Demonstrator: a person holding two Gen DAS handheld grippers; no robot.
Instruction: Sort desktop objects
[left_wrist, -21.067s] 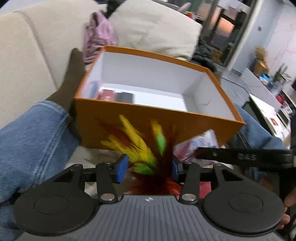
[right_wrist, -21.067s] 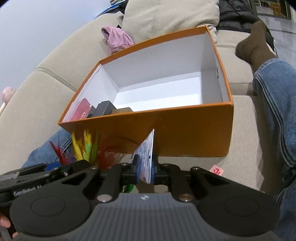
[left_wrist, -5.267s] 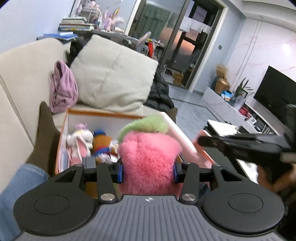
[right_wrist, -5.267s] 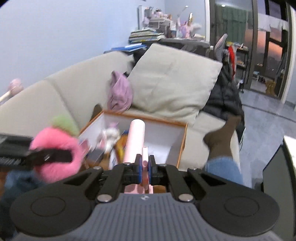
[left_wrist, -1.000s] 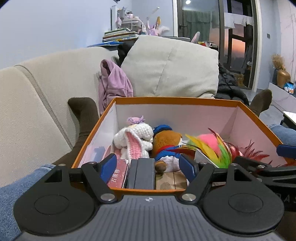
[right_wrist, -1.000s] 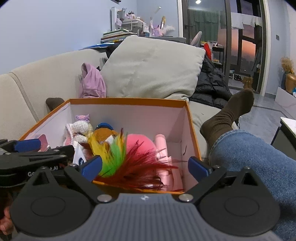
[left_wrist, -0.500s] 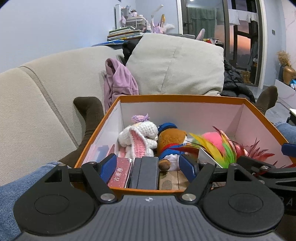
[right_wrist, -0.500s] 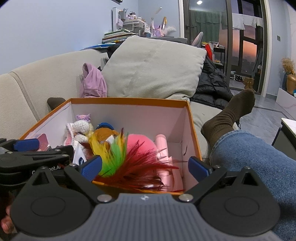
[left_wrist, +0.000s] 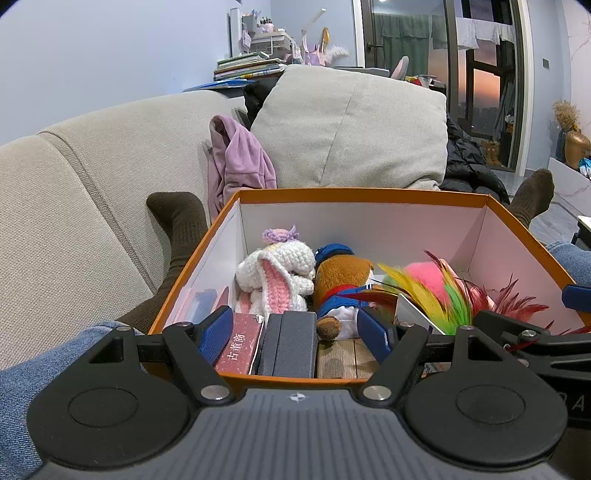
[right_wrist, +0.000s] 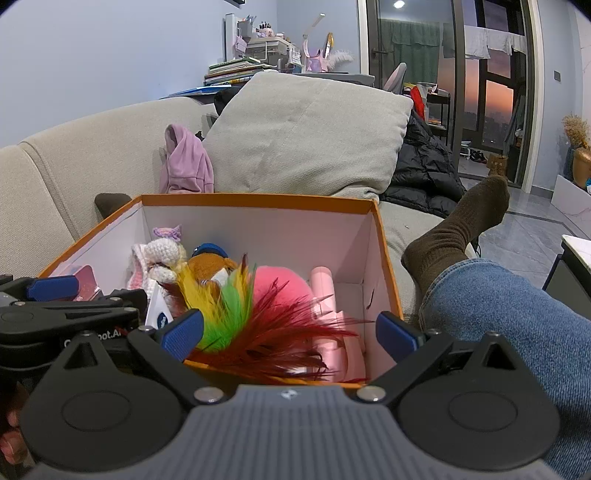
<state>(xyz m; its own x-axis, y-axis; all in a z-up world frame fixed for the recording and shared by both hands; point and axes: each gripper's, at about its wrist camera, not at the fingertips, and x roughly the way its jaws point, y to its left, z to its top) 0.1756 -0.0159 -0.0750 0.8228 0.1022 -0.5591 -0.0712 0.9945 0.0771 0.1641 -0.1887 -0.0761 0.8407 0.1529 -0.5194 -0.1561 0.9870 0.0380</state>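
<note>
An orange box with white inner walls rests on the sofa between a person's legs. Inside lie a crocheted white-and-pink rabbit, a brown plush bear, a coloured feather toy, a pink fluffy ball, a pink roll, a red booklet, a dark case and a white card. My left gripper hovers open over the box's near edge, holding nothing. My right gripper stands open at the near right edge, also holding nothing.
The beige sofa back runs along the left. A large cushion and a lilac garment lie behind the box, with a black jacket to the right. Jeans-clad legs with brown socks flank the box.
Both grippers have barely moved in the last second; the left view shifted slightly. Five seconds ago the left held the pink fluffy ball and the right the pink roll; both now lie in the box.
</note>
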